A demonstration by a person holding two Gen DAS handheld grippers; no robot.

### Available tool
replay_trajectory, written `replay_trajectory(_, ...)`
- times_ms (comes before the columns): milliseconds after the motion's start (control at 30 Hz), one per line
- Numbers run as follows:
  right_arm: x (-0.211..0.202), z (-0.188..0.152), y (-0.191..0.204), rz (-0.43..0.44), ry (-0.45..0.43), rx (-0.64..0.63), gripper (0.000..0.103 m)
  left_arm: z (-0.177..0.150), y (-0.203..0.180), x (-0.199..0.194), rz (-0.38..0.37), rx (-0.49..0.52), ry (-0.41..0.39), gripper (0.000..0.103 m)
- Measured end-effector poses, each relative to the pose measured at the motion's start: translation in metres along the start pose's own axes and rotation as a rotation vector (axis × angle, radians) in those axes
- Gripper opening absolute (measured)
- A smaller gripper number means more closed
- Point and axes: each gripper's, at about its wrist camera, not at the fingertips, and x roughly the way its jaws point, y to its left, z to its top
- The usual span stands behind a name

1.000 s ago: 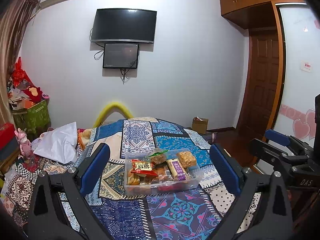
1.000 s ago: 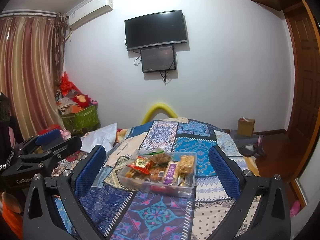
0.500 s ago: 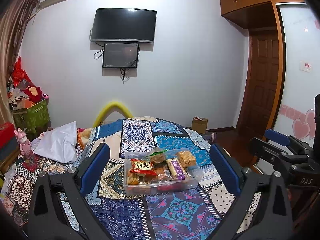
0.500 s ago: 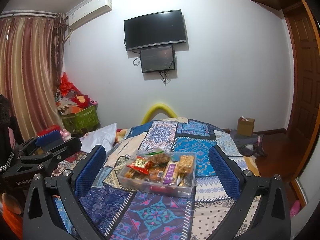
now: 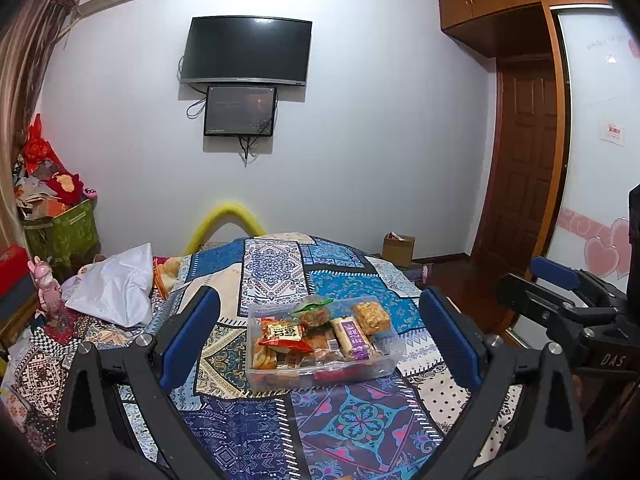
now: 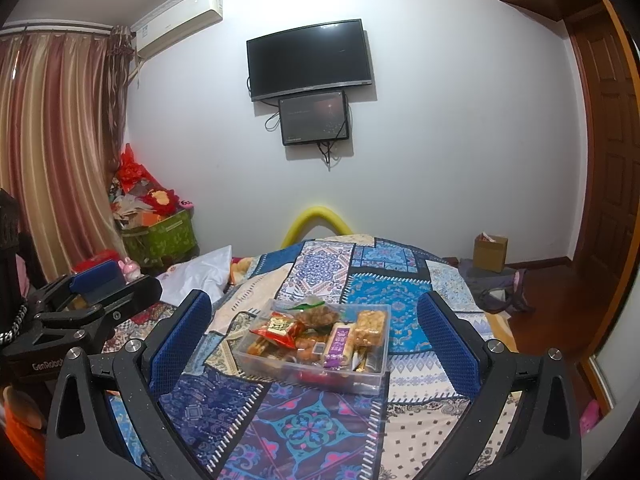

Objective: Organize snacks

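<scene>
While both tools hang above the near end of the bed, neither touches anything. Left gripper (image 5: 320,332): jaws spread wide, nothing between the blue pads (image 5: 188,338) except open air, with the clear plastic box (image 5: 320,372) lying beyond them at the centre of the left wrist view. Right gripper (image 6: 316,334): jaws likewise spread wide and empty; it also shows at 3 o'clock in the left wrist view (image 5: 560,300), while the left one shows at 9 o'clock in the right wrist view.

The box rests flat on the patchwork bedspread (image 5: 360,432), apart from both tools. It has no lid on it and is filled with snacks: a red packet (image 5: 282,334) toward its 9 o'clock side, a purple-labelled bar (image 5: 352,336) right of centre, a golden crispy block (image 5: 372,316) at its 2 o'clock corner, and a brown snack with a green wrapper (image 5: 314,312) at its 12 o'clock edge. Smaller items beneath these cannot be told apart.

Surroundings: a white cloth (image 5: 116,284) lies on the bed at 9 o'clock of the box, well apart from it. A television (image 5: 246,50) hangs on the far wall at 12 o'clock, with a smaller screen (image 5: 240,111) just below it. A cardboard box (image 6: 490,252) sits on the floor at 2 o'clock.
</scene>
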Motion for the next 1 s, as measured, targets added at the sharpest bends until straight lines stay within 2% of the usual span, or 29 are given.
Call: replay_trajectory(1000, 0.0033, -0.0022, -0.0022, -0.005, 0.010, -0.005, 0.103, 0.0003, -0.0009, 0.0002, -0.029, 0.006, 0.010, 0.101)
